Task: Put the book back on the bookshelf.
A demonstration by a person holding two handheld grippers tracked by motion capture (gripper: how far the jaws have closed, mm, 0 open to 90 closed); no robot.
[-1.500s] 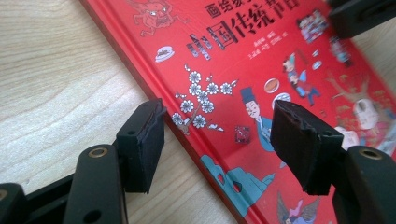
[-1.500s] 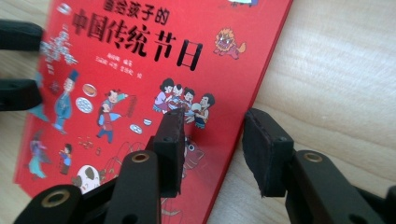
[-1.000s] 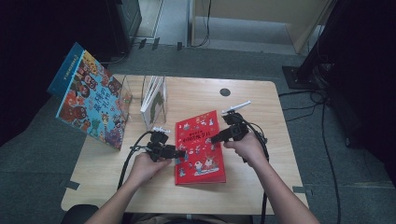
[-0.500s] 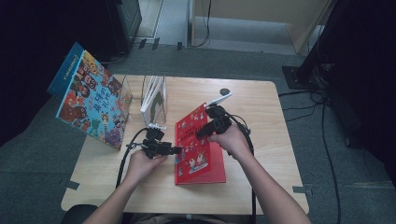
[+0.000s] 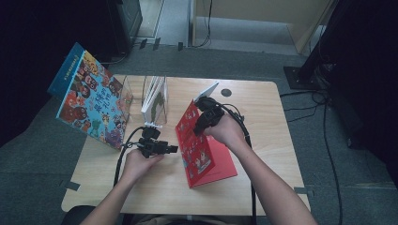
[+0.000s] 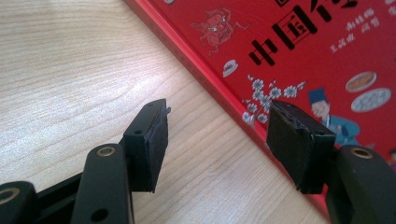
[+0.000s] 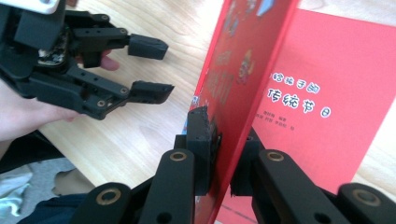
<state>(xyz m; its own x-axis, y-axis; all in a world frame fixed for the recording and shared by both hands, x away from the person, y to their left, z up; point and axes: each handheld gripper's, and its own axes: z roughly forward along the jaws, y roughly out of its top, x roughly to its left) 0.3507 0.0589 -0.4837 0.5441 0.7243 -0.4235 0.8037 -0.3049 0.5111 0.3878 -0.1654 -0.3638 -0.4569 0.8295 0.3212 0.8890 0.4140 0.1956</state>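
I held two hand-held grippers over the tabletop (image 5: 263, 117). My left hand-held gripper (image 5: 174, 149) had its jaws apart on nothing, low above the wood just beside the red book (image 5: 206, 161). My right hand-held gripper (image 7: 223, 140) had just been closing and was clamped on the red book's front cover (image 5: 190, 133), which stood raised off the pages. That book was glossy red with cartoon figures, blossoms and black characters, lying near the tabletop's middle. Farther off stood one clear rack (image 5: 141, 96) with two thin books (image 5: 156, 96) upright in it. One big colourful book (image 5: 91, 101) leaned at the left edge.
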